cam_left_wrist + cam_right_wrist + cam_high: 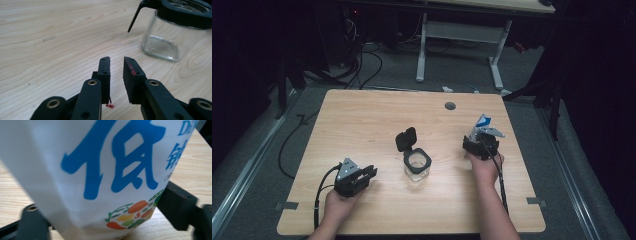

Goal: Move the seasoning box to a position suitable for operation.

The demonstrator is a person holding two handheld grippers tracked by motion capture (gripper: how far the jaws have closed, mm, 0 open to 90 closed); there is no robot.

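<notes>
A pale wood-grain surface [362, 120] stands in a dark room, with grey floor around it and black curtains to either side.

Nearest, at about seven o'clock on the surface in the high view, the person's left hand [337, 205] holds the left hand-held gripper [362, 176], which lies low over the wood and points toward two o'clock. In the left gripper view its two black jaws stand a narrow gap apart with nothing between them; a red smear marks the inner face of one jaw, and a small red fleck lies on the wood below the other. A black cable trails from it back toward the near edge.

At about four o'clock the right hand [484, 167] holds the right hand-held gripper [481, 140], pointed away toward twelve o'clock. Its jaws are clamped on a white packet [482, 123] printed with large blue characters, gripped near its lower end; the right gripper view [105, 170] shows a small picture of coloured vegetables near the bottom of the packet and a jaw pressed against each side.

Between the two hands, near the middle of the surface, a clear glass jar [417, 167] stands upright with a black rim; its black hinged lid [406, 139] is swung open and stands up at the jar's eleven o'clock. In the left gripper view the jar [165, 42] looks empty.

Farther off, at twelve o'clock, a small grey round cap [450, 106] sits in the surface. Beyond the far edge stand the white legs of another table [497, 60], with black cables [362, 65] on the floor at eleven o'clock.
</notes>
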